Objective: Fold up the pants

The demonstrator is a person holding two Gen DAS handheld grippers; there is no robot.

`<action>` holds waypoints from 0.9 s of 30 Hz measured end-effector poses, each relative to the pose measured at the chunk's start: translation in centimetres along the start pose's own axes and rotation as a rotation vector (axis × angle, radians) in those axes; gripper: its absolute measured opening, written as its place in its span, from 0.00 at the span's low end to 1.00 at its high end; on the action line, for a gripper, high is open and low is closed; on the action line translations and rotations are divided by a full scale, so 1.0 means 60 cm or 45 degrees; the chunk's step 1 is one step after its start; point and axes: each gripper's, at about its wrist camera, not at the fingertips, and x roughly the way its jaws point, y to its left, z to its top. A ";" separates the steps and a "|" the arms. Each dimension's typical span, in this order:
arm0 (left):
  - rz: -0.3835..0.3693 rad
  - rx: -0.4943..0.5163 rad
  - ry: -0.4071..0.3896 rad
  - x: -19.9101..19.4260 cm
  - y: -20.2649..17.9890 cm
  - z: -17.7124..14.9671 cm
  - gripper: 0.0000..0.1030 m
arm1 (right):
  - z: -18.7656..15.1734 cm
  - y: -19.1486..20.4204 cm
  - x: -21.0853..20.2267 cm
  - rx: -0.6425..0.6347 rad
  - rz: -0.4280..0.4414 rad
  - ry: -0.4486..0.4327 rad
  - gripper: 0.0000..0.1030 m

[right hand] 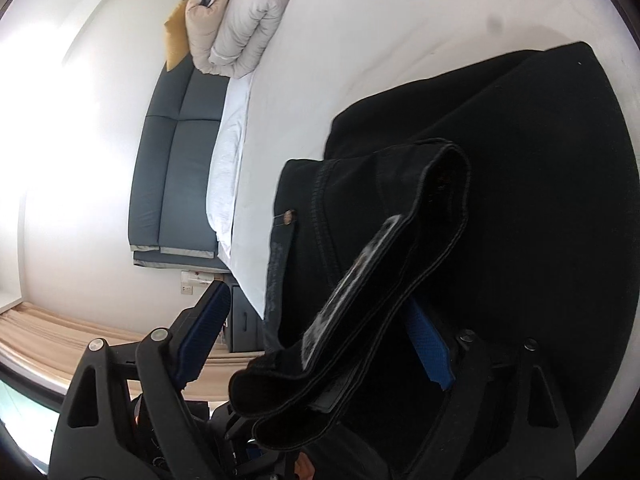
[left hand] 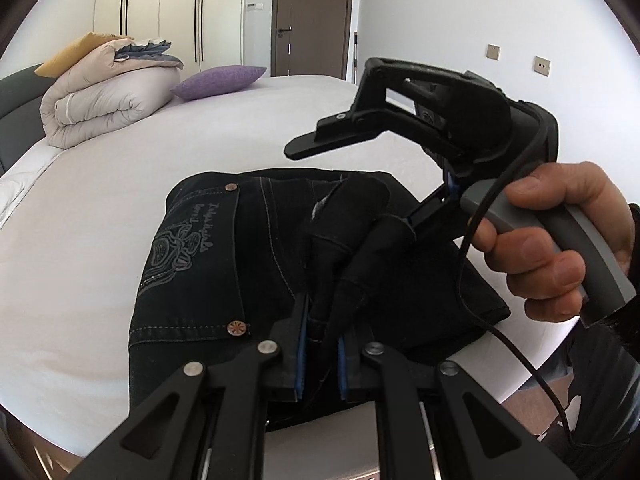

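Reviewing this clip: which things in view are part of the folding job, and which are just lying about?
In the job: black pants, left tool shut on their fabric, right tool open around a fold.

Lying about: rolled duvet, purple pillow, yellow pillow.

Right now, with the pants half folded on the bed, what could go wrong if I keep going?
1. The left gripper pinches only a narrow bunch of the pants; a tug could pull it free.
2. The right gripper looks wide open, with the hem merely draped between its fingers, so that layer may slide off.
3. The cable hangs over the fabric and might snag.
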 end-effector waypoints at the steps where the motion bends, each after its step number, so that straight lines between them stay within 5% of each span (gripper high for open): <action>1: 0.001 0.003 0.001 0.000 -0.002 -0.001 0.11 | 0.001 -0.007 0.002 0.008 -0.006 -0.001 0.77; 5: -0.002 0.008 0.010 0.002 -0.011 -0.001 0.11 | -0.009 -0.036 0.026 -0.030 -0.112 0.031 0.34; 8: -0.004 0.011 0.019 0.004 -0.013 0.002 0.11 | -0.008 -0.054 0.025 -0.028 -0.136 0.015 0.17; 27: -0.142 0.153 0.080 0.038 -0.109 0.039 0.11 | -0.011 -0.065 -0.098 -0.124 -0.189 -0.180 0.13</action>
